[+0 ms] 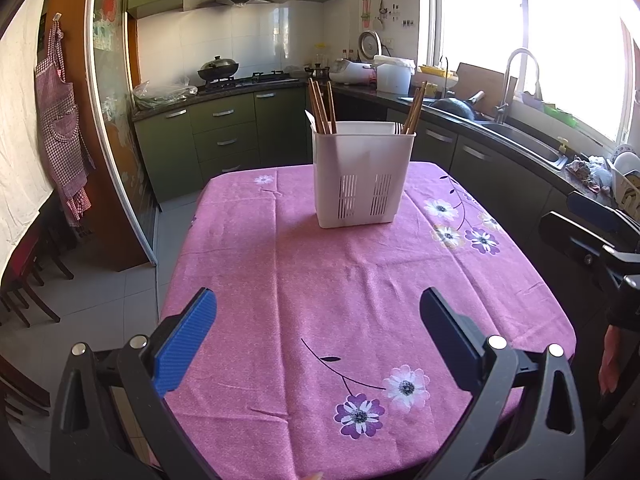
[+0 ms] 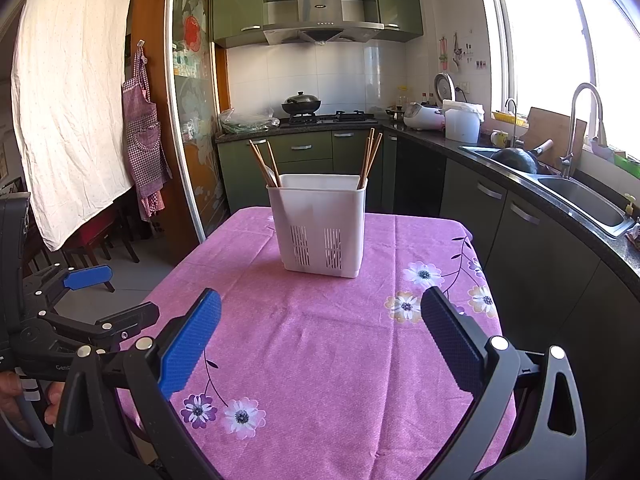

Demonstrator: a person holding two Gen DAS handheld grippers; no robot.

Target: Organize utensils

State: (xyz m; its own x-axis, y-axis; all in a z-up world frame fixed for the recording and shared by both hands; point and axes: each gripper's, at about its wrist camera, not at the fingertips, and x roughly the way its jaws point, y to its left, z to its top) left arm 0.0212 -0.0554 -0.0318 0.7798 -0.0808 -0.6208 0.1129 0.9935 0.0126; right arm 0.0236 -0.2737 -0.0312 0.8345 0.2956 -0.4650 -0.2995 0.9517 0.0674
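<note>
A white slotted utensil holder [image 1: 362, 176] [image 2: 322, 228] stands upright at the far end of the pink flowered tablecloth [image 1: 320, 280] [image 2: 320, 340]. Wooden chopsticks lean in its left corner [image 1: 320, 108] [image 2: 262, 162] and in its right corner [image 1: 416, 108] [image 2: 370, 156]; a white spoon tip [image 1: 310, 118] shows beside the left ones. My left gripper [image 1: 318, 340] is open over the near part of the cloth and holds nothing. My right gripper [image 2: 322, 340] is open and holds nothing too. Each shows in the other's view: right gripper [image 1: 560, 208], left gripper [image 2: 132, 292].
Green kitchen cabinets run behind and along the right, with a sink [image 2: 580, 196] and faucet, and a stove with a wok [image 2: 302, 104]. A checked apron [image 2: 144, 140] hangs at the left near dark wooden chairs [image 1: 24, 280]. A hand [image 2: 16, 392] grips the left tool.
</note>
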